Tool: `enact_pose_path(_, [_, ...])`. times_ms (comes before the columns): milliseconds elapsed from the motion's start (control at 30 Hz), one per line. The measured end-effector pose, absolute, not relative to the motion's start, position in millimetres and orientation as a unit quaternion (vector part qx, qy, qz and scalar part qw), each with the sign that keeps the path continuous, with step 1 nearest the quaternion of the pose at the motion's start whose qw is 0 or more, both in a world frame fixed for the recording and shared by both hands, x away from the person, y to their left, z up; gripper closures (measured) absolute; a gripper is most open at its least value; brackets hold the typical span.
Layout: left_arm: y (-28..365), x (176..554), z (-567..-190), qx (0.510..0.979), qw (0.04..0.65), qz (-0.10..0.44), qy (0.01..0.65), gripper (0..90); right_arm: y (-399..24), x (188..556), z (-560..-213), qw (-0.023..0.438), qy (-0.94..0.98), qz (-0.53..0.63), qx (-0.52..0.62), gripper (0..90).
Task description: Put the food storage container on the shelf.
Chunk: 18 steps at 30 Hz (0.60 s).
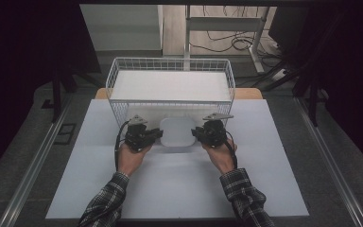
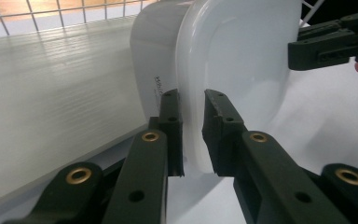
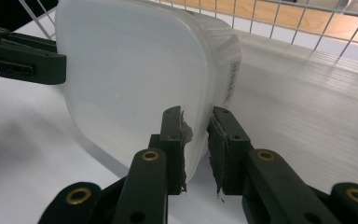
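A white rounded-square plastic tub (image 1: 177, 131) sits in front of the wire basket (image 1: 118, 75), open side up. My left gripper (image 1: 158, 134) is shut on the tub's left rim. In the left gripper view the jaws (image 2: 193, 135) pinch the tub's (image 2: 233, 56) wall between them. My right gripper (image 1: 196, 132) is shut on the opposite rim; the right gripper view shows its jaws (image 3: 196, 149) clamped on the tub's (image 3: 130, 70) edge. A barcode label is on the tub's side. Each gripper view also shows the other gripper across the tub, the right one (image 2: 331, 44) and the left one (image 3: 23, 58).
The white wire basket stands right behind the tub, with a white ribbed sheet (image 1: 170, 85) inside it. A pale mat (image 1: 179, 184) covers the table. Dark floor, a rail (image 1: 33, 165) and cables lie around the table's sides.
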State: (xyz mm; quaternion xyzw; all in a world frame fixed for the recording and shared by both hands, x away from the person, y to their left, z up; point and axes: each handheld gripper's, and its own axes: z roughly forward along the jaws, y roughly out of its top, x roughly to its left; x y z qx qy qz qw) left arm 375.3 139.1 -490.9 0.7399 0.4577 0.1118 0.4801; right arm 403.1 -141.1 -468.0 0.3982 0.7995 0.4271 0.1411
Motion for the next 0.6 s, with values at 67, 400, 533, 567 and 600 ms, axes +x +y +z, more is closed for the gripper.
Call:
enact_pose_path(67, [140.1,377.9,-491.6,0.738,0.481,0.111,0.460,77.5,-140.9,404.9,-467.9,0.136,0.797,0.432,0.399,75.4])
enact_pose_path(400, [138.7,391.7,-489.9,0.735,0.485,0.119,0.458,71.5,-133.2,414.0,-466.1,0.161,0.796,0.427,0.398,68.3])
enact_pose_path(533, [139.5,402.1,-490.9,0.729,0.491,0.108,0.464,68.0,-136.2,423.0,-467.1,0.150,0.784,0.441,0.410,66.5])
enact_pose_path(567, [139.5,402.1,-490.9,0.729,0.491,0.108,0.464,67.2,-136.2,423.0,-467.1,0.150,0.784,0.441,0.410,66.5])
enact_pose_path(600, [140.5,405.7,-492.4,0.726,0.497,0.104,0.464,66.3,-133.6,424.1,-466.4,0.164,0.785,0.437,0.407,67.0])
